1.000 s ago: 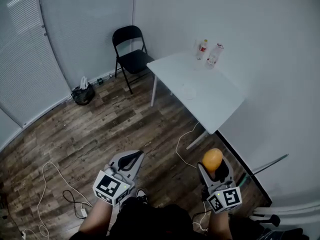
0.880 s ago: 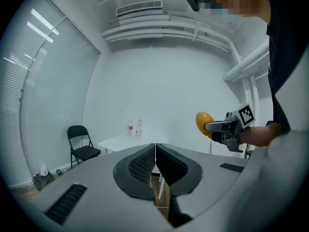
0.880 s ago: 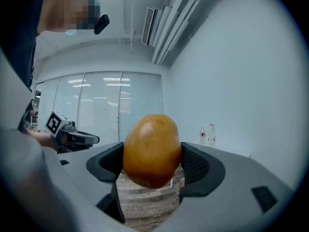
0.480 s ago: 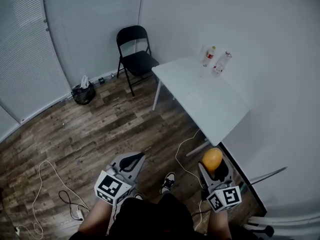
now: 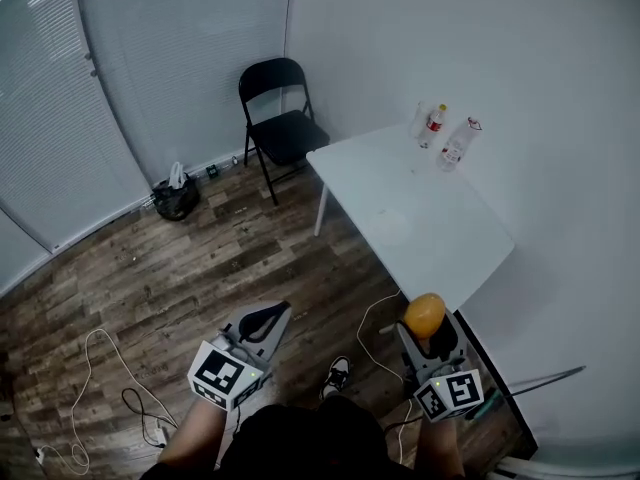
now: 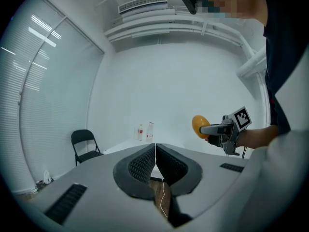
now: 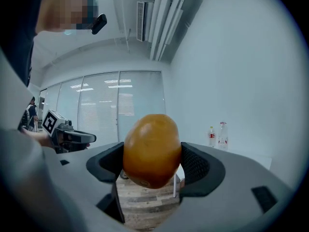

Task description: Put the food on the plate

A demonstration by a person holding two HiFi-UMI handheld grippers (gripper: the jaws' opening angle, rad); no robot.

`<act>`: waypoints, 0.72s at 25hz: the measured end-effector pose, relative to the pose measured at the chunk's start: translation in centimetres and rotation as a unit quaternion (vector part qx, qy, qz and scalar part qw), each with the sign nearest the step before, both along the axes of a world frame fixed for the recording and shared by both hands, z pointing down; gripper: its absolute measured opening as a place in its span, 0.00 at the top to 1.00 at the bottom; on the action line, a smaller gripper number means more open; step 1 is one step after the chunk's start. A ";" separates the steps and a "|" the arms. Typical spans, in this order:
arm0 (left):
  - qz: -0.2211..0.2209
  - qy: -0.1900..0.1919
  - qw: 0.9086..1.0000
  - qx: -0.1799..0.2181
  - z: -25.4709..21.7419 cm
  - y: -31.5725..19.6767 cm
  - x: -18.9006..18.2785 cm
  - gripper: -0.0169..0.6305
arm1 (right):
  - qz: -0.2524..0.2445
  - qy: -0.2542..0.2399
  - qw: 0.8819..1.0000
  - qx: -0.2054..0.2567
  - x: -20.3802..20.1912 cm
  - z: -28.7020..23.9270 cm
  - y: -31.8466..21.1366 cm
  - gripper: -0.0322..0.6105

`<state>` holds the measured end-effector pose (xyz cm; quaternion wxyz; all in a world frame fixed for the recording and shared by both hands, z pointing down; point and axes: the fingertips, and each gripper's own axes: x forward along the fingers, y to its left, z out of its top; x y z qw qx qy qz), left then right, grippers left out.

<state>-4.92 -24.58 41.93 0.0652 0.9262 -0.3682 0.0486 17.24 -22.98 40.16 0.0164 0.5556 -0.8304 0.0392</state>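
Left claw held low over wood floor, jaws pressed together, nothing between them. Ahead, black chair against wall. Right of chair, white table, two bottles at its far corner. My right claw clamped on orange fruit. Fruit is in air, off table, near table's near end, and bulges up past jaw tips.

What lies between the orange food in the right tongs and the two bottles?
In the head view, only the white table, bearing one faint round shape, perhaps the plate.
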 end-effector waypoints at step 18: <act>-0.024 -0.030 0.999 -0.035 1.9 -17.1 18.1 0.94 | -0.004 -0.015 0.998 -0.066 18.8 5.6 -17.9 0.38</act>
